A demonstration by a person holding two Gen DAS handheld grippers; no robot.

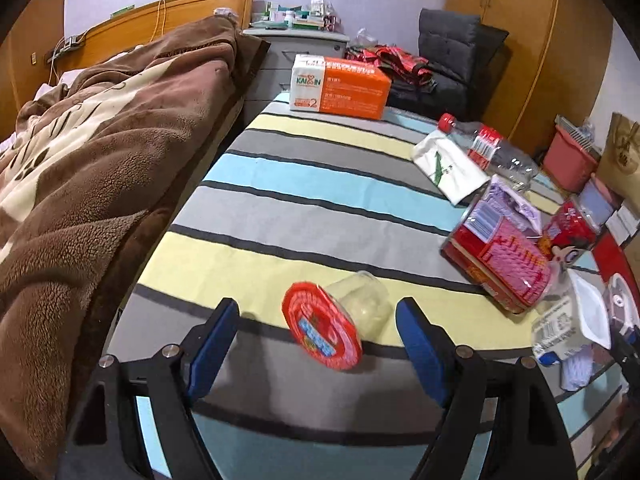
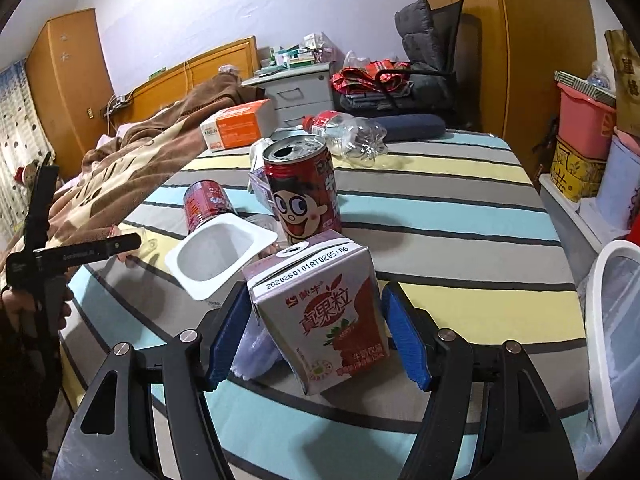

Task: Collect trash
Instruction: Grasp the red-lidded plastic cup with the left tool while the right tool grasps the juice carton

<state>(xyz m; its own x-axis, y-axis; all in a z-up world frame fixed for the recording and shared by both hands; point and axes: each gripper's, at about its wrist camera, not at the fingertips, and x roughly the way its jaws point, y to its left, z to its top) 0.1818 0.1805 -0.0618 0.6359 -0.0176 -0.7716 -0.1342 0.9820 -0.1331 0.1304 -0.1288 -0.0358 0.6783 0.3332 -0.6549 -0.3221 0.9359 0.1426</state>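
Note:
My left gripper [image 1: 316, 340] is open, its jaws on either side of a clear plastic cup with a red foil lid [image 1: 328, 326] that lies on its side on the striped cloth [image 1: 280, 208]. My right gripper [image 2: 316, 336] is open around a tilted milk carton [image 2: 320, 312], which touches neither pad. Behind the carton stand a red can with a cartoon face [image 2: 302, 192], a white yogurt cup [image 2: 218, 254] and a lying red can [image 2: 206, 206]. A crushed clear bottle [image 2: 352, 134] lies farther back. The left wrist view shows the bottle [image 1: 492, 148] and a red packet [image 1: 504, 264].
A white bin with a liner [image 2: 616, 328] stands at the right edge. An orange-and-white box [image 1: 340, 86] sits at the table's far end. A bed with a brown blanket [image 1: 80, 168] runs along the left. A dark chair [image 2: 424, 68] and red storage boxes [image 2: 584, 128] stand behind.

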